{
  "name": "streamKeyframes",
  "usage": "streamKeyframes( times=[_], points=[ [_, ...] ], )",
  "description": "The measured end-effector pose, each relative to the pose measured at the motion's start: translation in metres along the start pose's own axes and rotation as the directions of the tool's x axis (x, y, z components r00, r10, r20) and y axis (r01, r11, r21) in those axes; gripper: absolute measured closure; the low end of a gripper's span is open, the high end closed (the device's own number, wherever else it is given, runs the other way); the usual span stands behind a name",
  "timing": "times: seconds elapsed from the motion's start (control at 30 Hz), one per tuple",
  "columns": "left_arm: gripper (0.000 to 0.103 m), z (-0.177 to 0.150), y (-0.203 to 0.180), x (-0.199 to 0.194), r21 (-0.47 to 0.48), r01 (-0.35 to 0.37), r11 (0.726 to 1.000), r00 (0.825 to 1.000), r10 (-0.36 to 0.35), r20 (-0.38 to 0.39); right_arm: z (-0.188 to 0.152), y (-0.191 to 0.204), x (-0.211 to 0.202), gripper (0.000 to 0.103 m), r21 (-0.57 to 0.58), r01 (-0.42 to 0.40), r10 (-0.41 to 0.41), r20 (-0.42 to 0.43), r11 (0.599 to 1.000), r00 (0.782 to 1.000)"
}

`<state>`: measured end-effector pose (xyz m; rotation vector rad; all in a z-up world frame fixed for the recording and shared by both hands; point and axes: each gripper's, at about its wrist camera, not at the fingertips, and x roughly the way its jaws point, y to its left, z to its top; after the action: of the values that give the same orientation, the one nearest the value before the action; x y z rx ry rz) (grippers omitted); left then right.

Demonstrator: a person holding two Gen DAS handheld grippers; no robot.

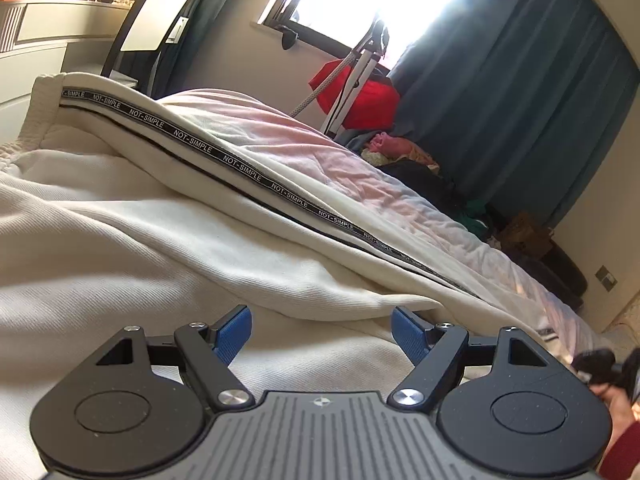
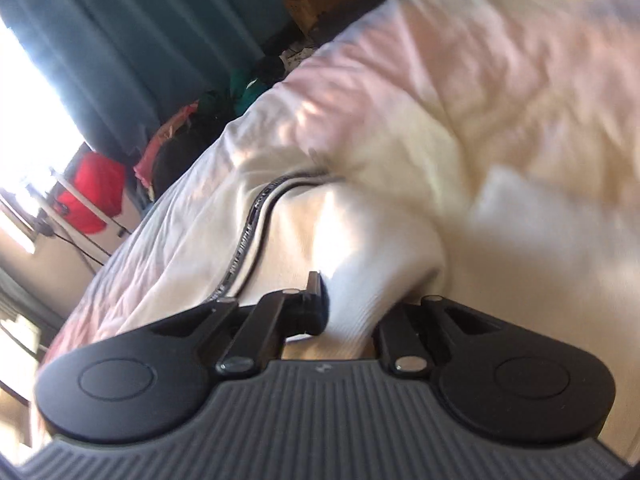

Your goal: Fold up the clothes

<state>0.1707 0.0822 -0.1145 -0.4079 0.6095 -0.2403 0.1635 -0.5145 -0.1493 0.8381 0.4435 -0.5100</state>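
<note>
Cream trousers (image 1: pixel 120 216) with a black "NOT-SIMPLE" side stripe (image 1: pixel 240 168) lie on the bed. My left gripper (image 1: pixel 322 332) is open, its blue pads just above the cream cloth, holding nothing. In the right wrist view the same trousers (image 2: pixel 400 208) show with the stripe (image 2: pixel 256 220) curving. My right gripper (image 2: pixel 356 300) is shut on a bunched fold of the cream cloth (image 2: pixel 360 292) and lifts it; the view is blurred and tilted.
The pale pink bedsheet (image 1: pixel 320 148) covers the bed. Beyond the far edge lie a pile of clothes (image 1: pixel 400 156), a red cloth on a stand (image 1: pixel 360 96), teal curtains (image 1: pixel 520 100) and a bright window. A white dresser (image 1: pixel 40 48) stands at left.
</note>
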Motion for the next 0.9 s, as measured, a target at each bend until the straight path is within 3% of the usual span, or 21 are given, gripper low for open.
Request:
streamKeyframes(
  times=[0.27, 0.4, 0.57, 0.63, 0.83, 0.9],
  points=[
    [0.024, 0.002, -0.004, 0.005, 0.054, -0.029, 0.998, 1.000, 0.030, -0.006, -0.010, -0.017, -0.030, 0.091, 0.093, -0.078, 0.073, 0.049, 0.993, 0.996],
    [0.024, 0.007, -0.009, 0.022, 0.124, 0.003, 0.992, 0.997, 0.006, -0.075, -0.001, -0.017, -0.031, 0.091, 0.150, -0.102, 0.090, 0.086, 0.983, 0.992],
    [0.024, 0.010, -0.024, 0.042, 0.252, -0.018, 0.968, 0.994, 0.045, -0.102, 0.001, -0.039, -0.019, 0.091, 0.359, -0.115, 0.075, 0.124, 0.926, 0.989],
    [0.024, 0.009, -0.031, 0.049, 0.306, -0.019, 0.952, 0.993, 0.054, -0.107, 0.004, -0.043, -0.010, 0.091, 0.392, -0.106, 0.072, 0.101, 0.914, 0.992],
    [0.032, 0.002, -0.042, 0.078, 0.419, -0.024, 0.908, 0.993, 0.069, -0.093, 0.044, -0.017, 0.014, 0.091, 0.309, -0.039, 0.021, 0.061, 0.950, 0.998],
    [0.045, 0.002, -0.044, 0.084, 0.442, -0.043, 0.896, 0.994, 0.084, -0.073, 0.065, 0.003, 0.020, 0.094, 0.258, -0.043, 0.028, 0.063, 0.965, 0.998]
  ],
)
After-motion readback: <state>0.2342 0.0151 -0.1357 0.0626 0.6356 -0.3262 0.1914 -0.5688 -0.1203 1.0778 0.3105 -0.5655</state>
